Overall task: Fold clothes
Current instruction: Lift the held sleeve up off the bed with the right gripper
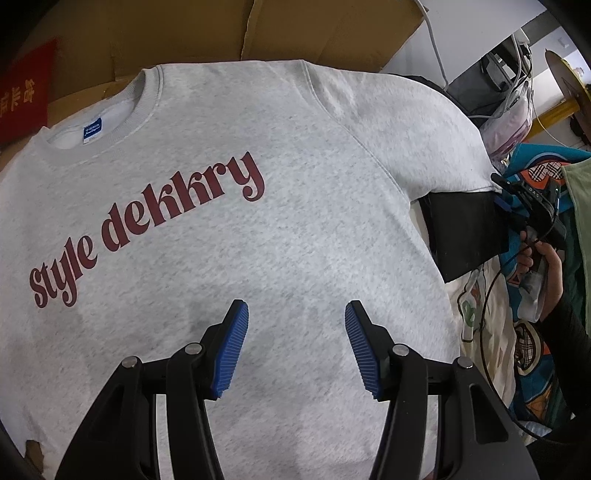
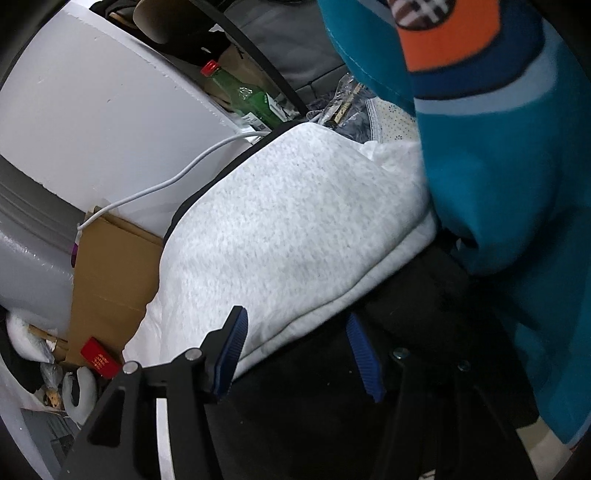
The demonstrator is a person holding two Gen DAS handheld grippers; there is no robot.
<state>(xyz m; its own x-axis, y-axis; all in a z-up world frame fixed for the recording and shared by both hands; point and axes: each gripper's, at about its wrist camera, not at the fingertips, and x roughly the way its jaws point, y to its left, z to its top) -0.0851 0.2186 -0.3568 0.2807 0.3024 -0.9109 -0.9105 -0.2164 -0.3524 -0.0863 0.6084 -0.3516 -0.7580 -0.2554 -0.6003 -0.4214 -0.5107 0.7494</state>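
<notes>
One grey sweatshirt (image 1: 236,206) lies flat, front side up, with dark red lettering (image 1: 147,225) across the chest and a blue neck label (image 1: 92,130). It covers nearly all of the supporting surface, which shows only as a black area (image 1: 461,232) at the garment's right edge, below the sleeve (image 1: 424,136). Brown cardboard (image 1: 221,33) stands along the far edge, behind the collar.

The left gripper (image 1: 296,345) hovers above the lower chest, fingers spread, blue pads (image 1: 231,350) holding nothing.

The right gripper (image 2: 295,354) is at the right edge beside the sleeve (image 2: 280,236), fingers spread; the sleeve hem lies between them, not pinched. A teal patterned cloth (image 2: 498,184) hangs just beside the sleeve. A white cable (image 2: 162,182) and a green bottle (image 2: 247,98) lie beyond it.
</notes>
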